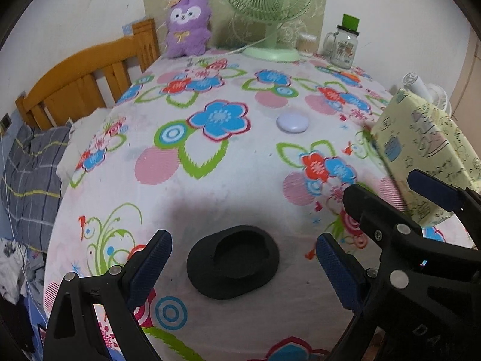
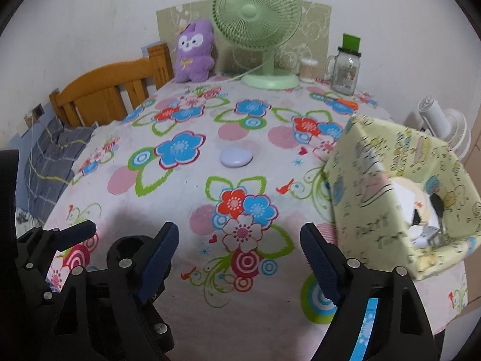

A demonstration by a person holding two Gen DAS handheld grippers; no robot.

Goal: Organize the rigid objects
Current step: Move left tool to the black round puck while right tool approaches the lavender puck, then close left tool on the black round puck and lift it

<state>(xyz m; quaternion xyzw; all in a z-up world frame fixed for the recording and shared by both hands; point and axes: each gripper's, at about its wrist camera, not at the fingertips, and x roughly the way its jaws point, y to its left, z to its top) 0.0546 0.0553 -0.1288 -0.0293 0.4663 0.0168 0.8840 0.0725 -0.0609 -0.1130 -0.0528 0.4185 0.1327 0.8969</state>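
Risk lies in the wide-open left tool (image 1: 243, 258) straddling the black oval dish (image 1: 233, 266) on the desk (image 1: 240, 180): its low sloped rim could slip out, while the right tool (image 2: 239, 249) gapes empty.

pad (image 1: 233, 266) before disc (image 1: 292, 122), box (image 1: 427, 156) right

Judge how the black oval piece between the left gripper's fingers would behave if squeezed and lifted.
The black oval piece looks matte and foam-like, so probably light and slightly yielding. It lies flat and low, so unlikely to roll or tip. Its textured surface probably grips well.
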